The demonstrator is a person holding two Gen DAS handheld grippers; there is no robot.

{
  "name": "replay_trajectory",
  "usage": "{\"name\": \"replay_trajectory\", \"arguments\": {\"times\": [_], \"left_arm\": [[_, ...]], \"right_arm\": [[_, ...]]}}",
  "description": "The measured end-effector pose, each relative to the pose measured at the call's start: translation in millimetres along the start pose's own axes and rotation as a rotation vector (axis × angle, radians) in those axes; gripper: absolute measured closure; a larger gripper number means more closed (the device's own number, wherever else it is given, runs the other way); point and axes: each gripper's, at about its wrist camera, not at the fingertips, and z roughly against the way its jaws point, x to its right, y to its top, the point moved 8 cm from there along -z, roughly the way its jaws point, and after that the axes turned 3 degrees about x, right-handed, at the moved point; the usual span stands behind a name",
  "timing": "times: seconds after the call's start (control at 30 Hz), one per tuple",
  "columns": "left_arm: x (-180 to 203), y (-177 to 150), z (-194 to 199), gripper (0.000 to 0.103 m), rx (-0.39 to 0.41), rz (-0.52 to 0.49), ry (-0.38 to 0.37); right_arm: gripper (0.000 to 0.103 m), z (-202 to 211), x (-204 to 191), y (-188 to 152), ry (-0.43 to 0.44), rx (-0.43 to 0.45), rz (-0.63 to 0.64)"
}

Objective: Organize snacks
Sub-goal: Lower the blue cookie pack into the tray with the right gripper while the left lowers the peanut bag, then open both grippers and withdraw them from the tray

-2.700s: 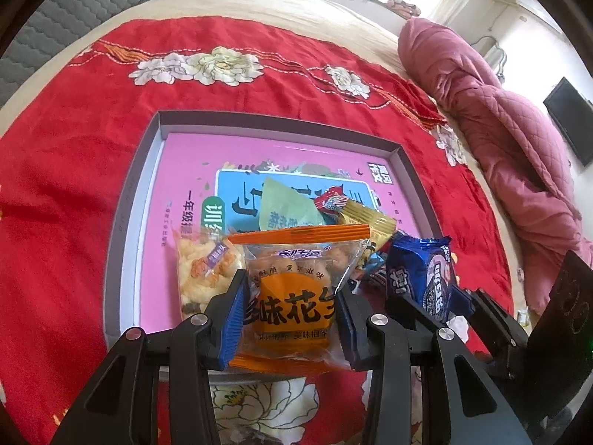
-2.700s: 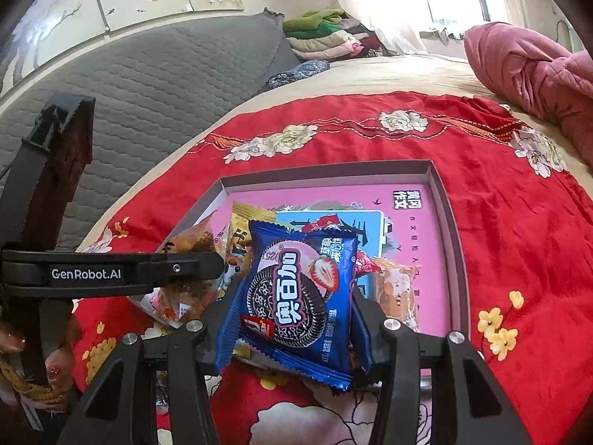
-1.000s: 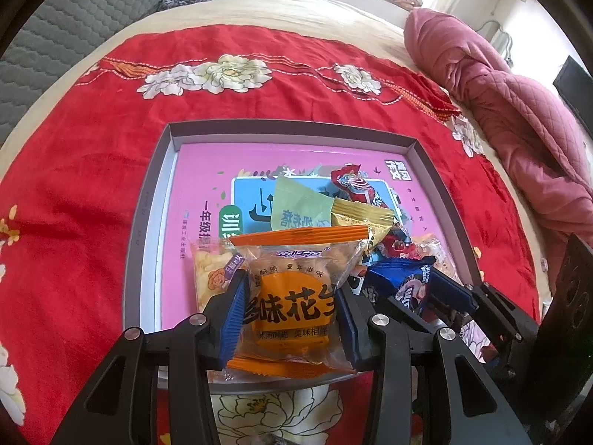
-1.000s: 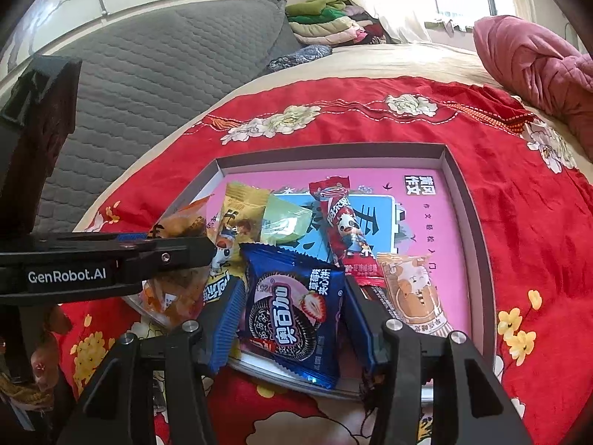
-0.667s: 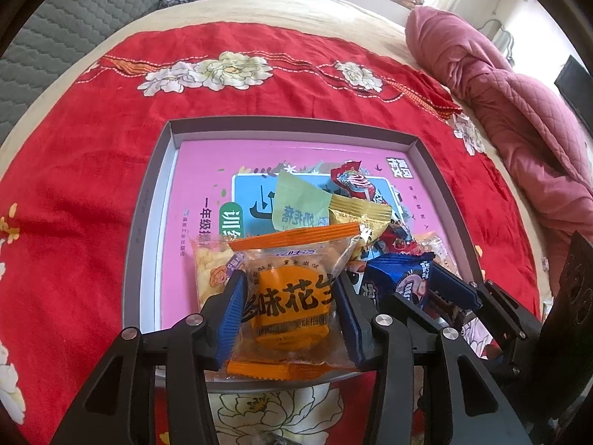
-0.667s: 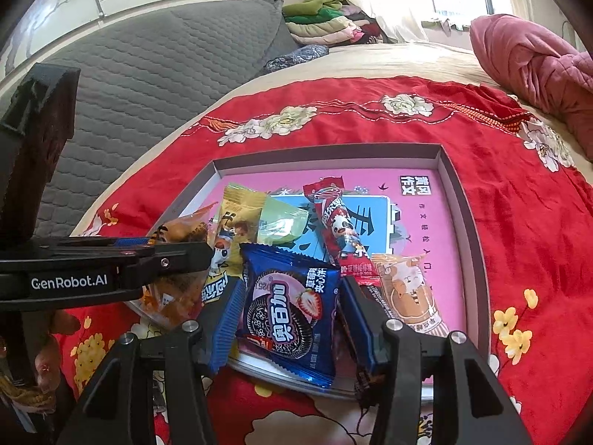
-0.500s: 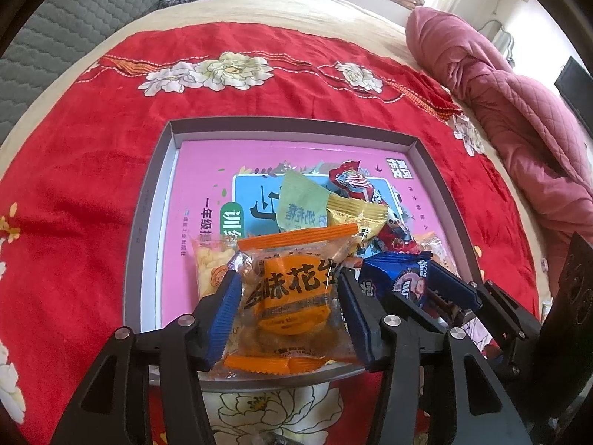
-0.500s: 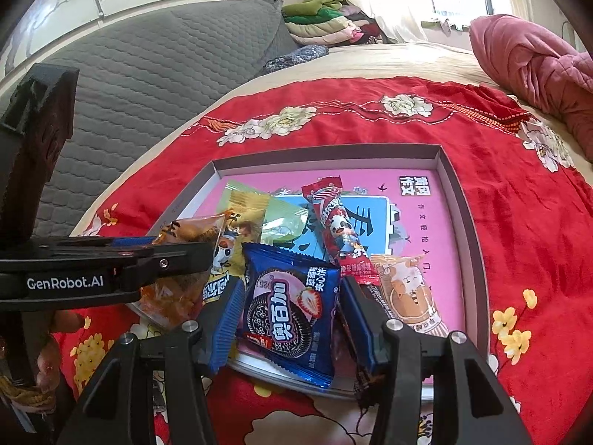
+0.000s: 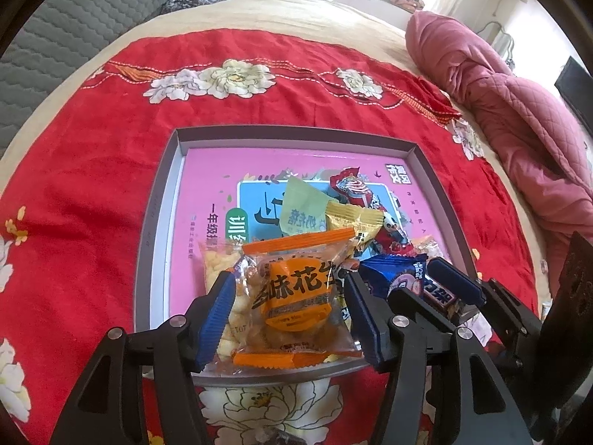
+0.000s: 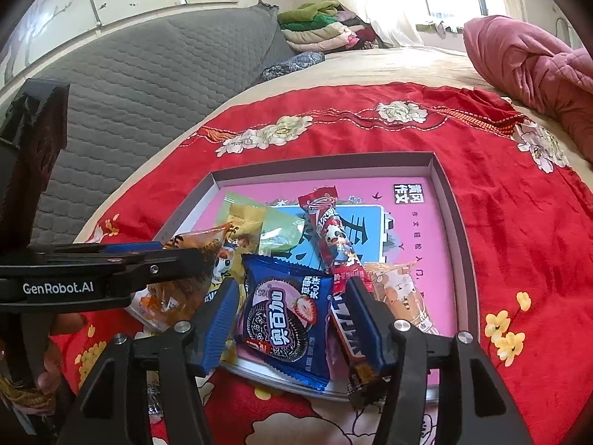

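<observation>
Snack packets lie heaped in the lower part of a shallow grey tray (image 9: 155, 222) with a pink printed floor, on a red flowered bedspread (image 9: 92, 141). Left tool (image 9: 287, 313), jaws just opening, stands spread around an orange-ended clear peanut packet (image 9: 296, 293) without pressing it. Right tool (image 10: 292, 320), also just opening, brackets a blue strawberry sandwich-biscuit packet (image 10: 287, 319) lying on the tray's near edge.

Orange peanut pack (image 9: 296, 302), clear film w/ orange crimped ends, lies flat at tray's (image 9: 155, 222) near edge, partly over a puffed-snack pack (image 9: 222, 263). Blue cookie pack (image 10: 287, 313) w/ strawberry print lies just beside it, near end hanging over tray rim. Behind them: green sachet (image 9: 302, 209), yellow pack (image 9: 354, 218), long red stick pack (image 10: 331, 239), all inside grey tray w/ pink liner.
</observation>
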Motion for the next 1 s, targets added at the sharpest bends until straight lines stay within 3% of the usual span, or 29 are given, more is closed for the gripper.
{"name": "replay_trajectory", "arguments": {"times": [0.63,0.83,1.0], "left_arm": [[4.0,6.2,29.1,0.036,0.052,-0.013,-0.002],[5.1,6.2,43.4,0.035,0.068,-0.012,-0.019],[4.2,6.8,54.6,0.034,0.081,-0.011,-0.030]], "right_arm": [[0.030,34.1,-2.3,19.0,0.009,0.098,-0.008],[0.022,54.9,-12.9,20.0,0.015,0.135,0.029],[0.022,71.7,-24.6,18.3,0.001,0.164,0.084]]}}
